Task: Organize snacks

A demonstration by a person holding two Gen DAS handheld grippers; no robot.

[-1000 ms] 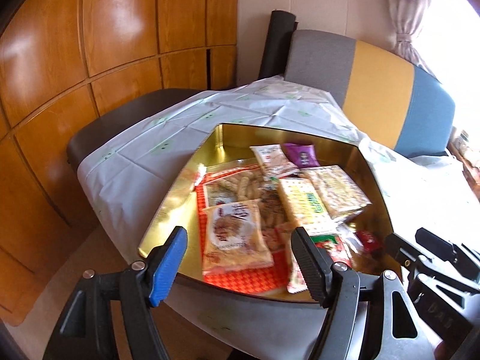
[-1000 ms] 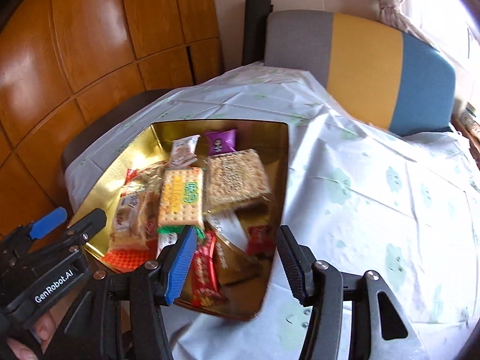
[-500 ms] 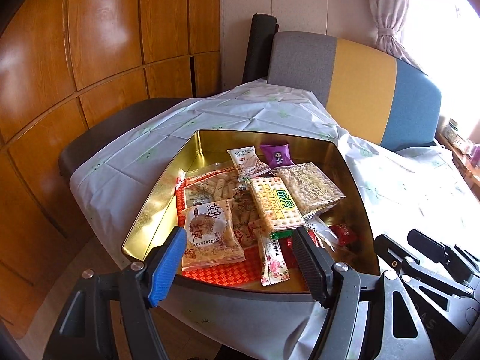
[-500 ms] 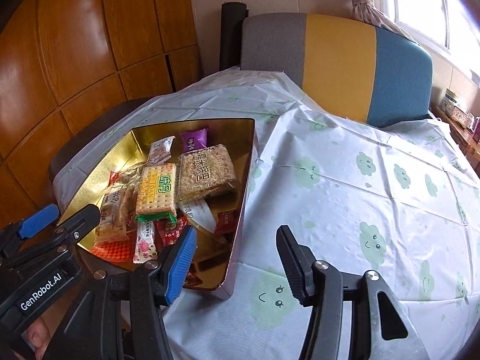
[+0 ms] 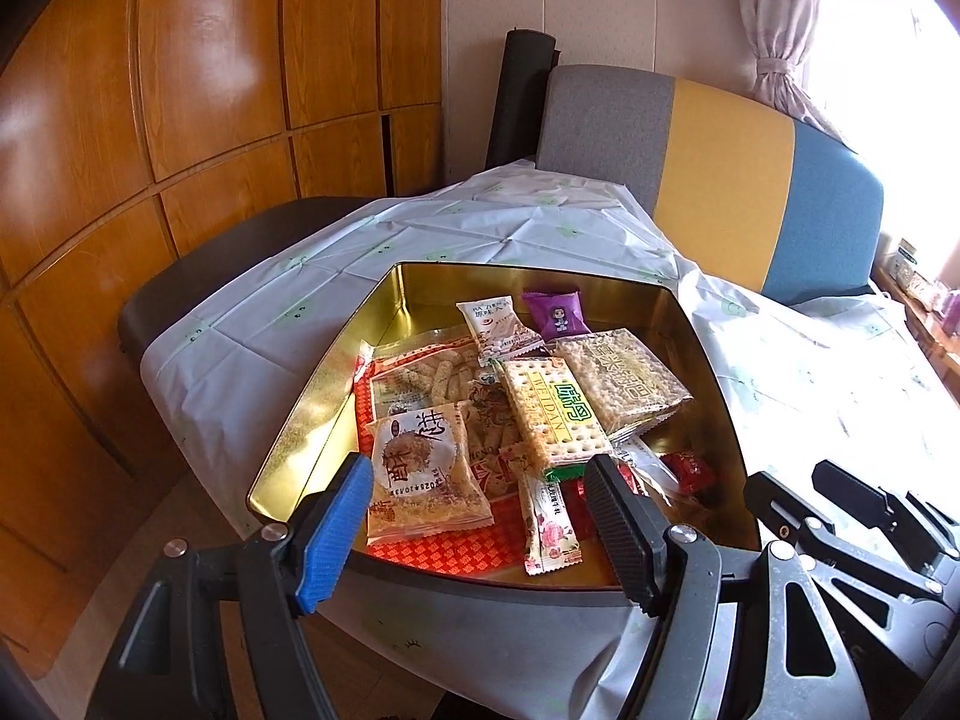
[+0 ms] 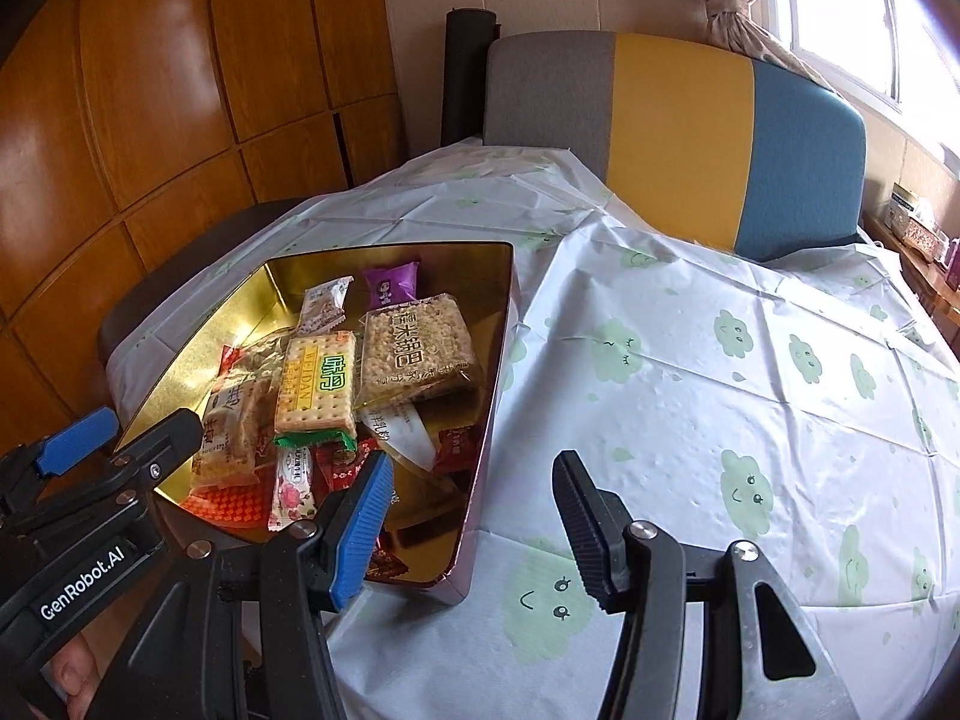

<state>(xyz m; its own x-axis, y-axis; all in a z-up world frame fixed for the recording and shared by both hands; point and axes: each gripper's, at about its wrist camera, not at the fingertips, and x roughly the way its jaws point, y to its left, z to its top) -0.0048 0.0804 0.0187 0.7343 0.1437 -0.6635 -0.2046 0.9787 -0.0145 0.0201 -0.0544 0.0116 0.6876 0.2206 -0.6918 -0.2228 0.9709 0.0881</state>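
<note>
A gold tin [image 5: 312, 414] [image 6: 180, 360] on the table holds several snack packets. Among them are a yellow cracker pack [image 5: 549, 411] [image 6: 317, 383], a rice-cake pack [image 5: 624, 375] [image 6: 420, 345], a purple sweet [image 5: 555, 312] [image 6: 391, 283], a beige floss-cake packet [image 5: 423, 474] and a red-checked bag [image 5: 456, 543]. My left gripper [image 5: 480, 525] hovers open over the tin's near edge, nothing between its fingers. My right gripper [image 6: 471, 516] stands open above the tin's near right corner and the cloth, holding nothing.
A white tablecloth [image 6: 720, 390] with green cloud faces covers the table; its right part is bare. A grey, yellow and blue chair back [image 6: 678, 132] stands behind. Wooden panels [image 5: 180, 120] line the left wall. The left gripper's body [image 6: 78, 540] shows at lower left of the right wrist view.
Both views have drawn back a little and swung right: the tin sits lower and further left in the pictures and more bare tablecloth shows. Both grippers stay open and empty.
</note>
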